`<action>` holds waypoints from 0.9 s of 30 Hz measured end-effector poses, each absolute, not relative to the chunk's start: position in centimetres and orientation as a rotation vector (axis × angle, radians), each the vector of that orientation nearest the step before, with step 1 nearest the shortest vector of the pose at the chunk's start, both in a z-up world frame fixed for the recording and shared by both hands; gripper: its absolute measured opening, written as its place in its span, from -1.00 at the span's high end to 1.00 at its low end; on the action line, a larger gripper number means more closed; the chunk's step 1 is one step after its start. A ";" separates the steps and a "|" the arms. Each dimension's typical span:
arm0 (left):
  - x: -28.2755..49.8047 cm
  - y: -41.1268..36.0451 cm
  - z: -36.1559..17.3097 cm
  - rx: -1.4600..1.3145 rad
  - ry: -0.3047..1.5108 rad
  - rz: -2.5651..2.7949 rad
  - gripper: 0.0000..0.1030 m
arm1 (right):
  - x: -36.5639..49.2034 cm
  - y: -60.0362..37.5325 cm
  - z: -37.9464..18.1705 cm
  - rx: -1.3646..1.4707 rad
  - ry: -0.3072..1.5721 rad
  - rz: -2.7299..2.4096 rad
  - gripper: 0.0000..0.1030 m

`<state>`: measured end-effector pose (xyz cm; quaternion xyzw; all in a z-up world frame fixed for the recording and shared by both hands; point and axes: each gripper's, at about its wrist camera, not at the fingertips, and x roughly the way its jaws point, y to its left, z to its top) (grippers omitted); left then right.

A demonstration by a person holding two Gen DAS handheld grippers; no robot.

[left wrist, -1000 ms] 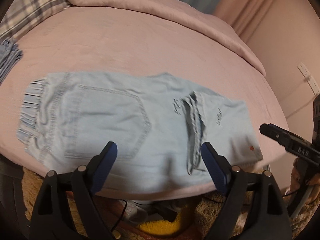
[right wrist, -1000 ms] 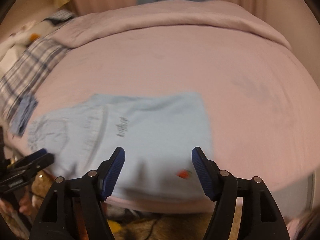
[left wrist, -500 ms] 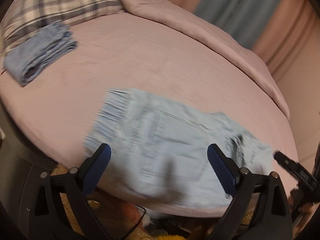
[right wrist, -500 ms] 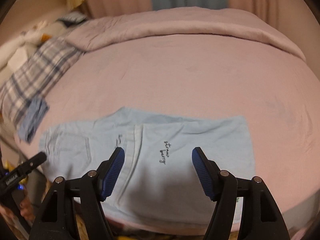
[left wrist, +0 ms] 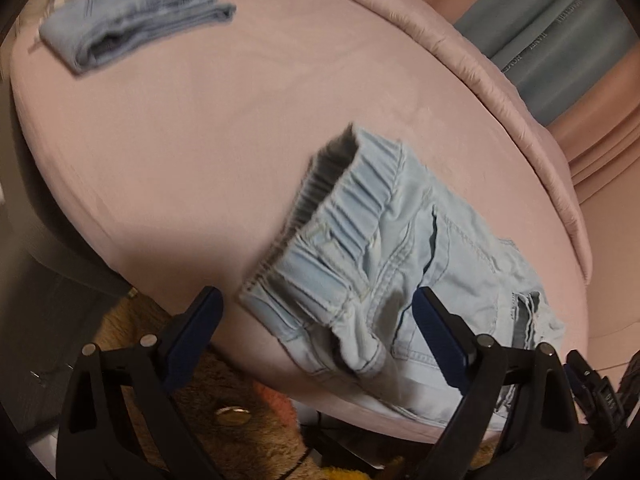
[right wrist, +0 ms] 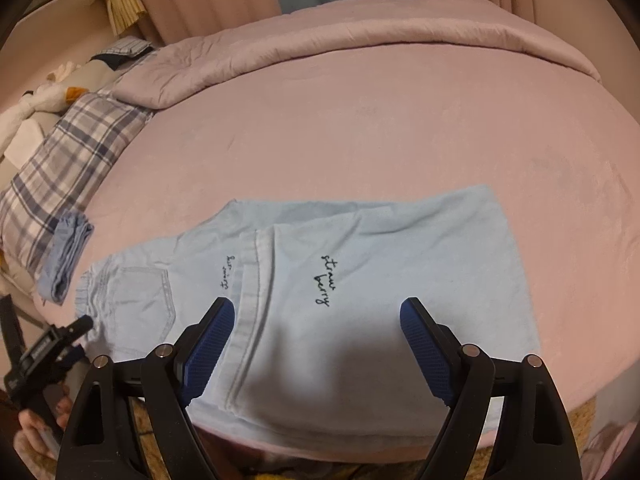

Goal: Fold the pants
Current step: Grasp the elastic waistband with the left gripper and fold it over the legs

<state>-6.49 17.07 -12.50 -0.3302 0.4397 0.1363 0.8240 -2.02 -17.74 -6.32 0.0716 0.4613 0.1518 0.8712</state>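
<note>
Nearest, both claws hang over the bed's near edge, pointing steeply down. The left claw (left wrist: 316,320) has its blue pads wide apart, easing inward a little, with the waistband corner of the pants (left wrist: 404,264) lying below the gap and neither pad pressing on it. The right claw (right wrist: 316,344) is spreading its pads, which hover over the folded leg end without touching cloth. A hand (right wrist: 36,428) grips the left claw's handle at the lower left of the right view.

The pants, pale blue denim, lie along the near edge of the bed (right wrist: 360,120), elastic waistband to the left, legs folded back to the right, with dark script stitched on top.

Farther left lies a folded blue garment (left wrist: 136,8) against a plaid pillow (right wrist: 68,160). A pink quilt (right wrist: 360,28) is bunched along the far side, curtains behind.
</note>
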 end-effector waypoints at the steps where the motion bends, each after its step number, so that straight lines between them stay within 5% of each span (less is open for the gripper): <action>1: -6.4 17.0 -12.7 -0.713 0.941 0.289 -0.73 | -2.1 -17.7 -6.4 0.151 0.967 0.322 -0.65; 11: -7.0 16.8 -12.9 -0.778 0.918 0.249 -0.19 | -2.0 -18.2 -6.7 0.167 0.975 0.341 -0.65; 15: -7.2 17.1 -13.1 -0.839 0.882 0.196 0.41 | -2.1 -18.2 -7.0 0.175 0.984 0.349 -0.65; 27: -6.6 10.8 -4.4 -0.585 0.713 0.000 0.51 | -2.3 -18.9 -6.9 0.203 0.978 0.327 -0.65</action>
